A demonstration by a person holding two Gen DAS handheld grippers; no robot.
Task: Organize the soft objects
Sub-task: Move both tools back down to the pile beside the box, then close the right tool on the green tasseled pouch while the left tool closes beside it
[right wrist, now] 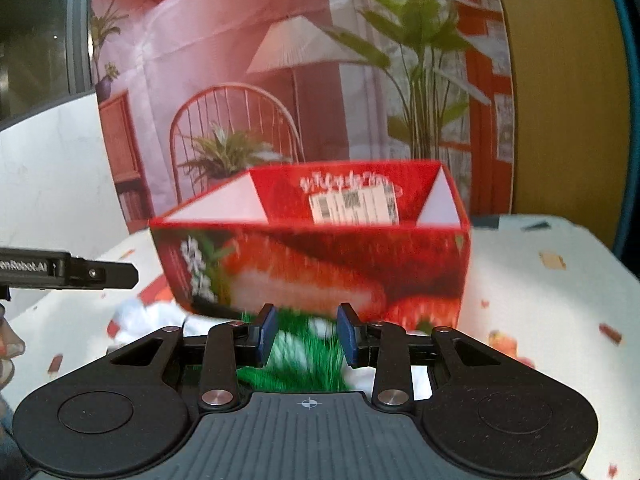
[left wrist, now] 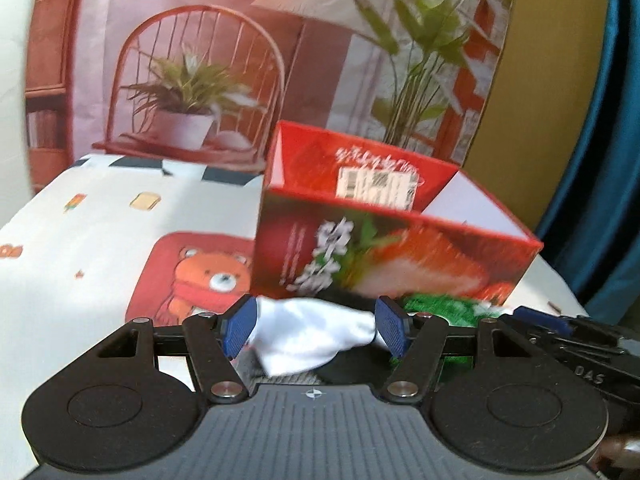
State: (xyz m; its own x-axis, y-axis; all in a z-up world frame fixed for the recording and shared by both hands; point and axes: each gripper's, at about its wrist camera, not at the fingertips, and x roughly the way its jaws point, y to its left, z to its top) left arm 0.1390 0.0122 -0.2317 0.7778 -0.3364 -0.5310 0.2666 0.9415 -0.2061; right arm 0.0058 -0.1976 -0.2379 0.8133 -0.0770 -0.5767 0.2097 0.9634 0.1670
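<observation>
An open red box (left wrist: 384,248) with strawberry print stands on the table just beyond both grippers. In the left wrist view my left gripper (left wrist: 317,327) is shut on a white soft object (left wrist: 312,334) with a black part under it; the object spans from pad to pad. Right of it lies a green fuzzy soft object (left wrist: 440,306), with my right gripper (left wrist: 560,326) beside it. In the right wrist view my right gripper (right wrist: 307,334) is shut on that green fuzzy object (right wrist: 304,350), low in front of the red box (right wrist: 312,268). The left gripper (right wrist: 88,272) shows at the left edge.
A white tablecloth (left wrist: 100,232) with a cartoon bear print covers the table. Behind the box hangs a printed backdrop (left wrist: 200,60) of a chair, lamp and plants. Blue curtain (left wrist: 600,160) at the right. White fabric (right wrist: 136,320) lies left of the box.
</observation>
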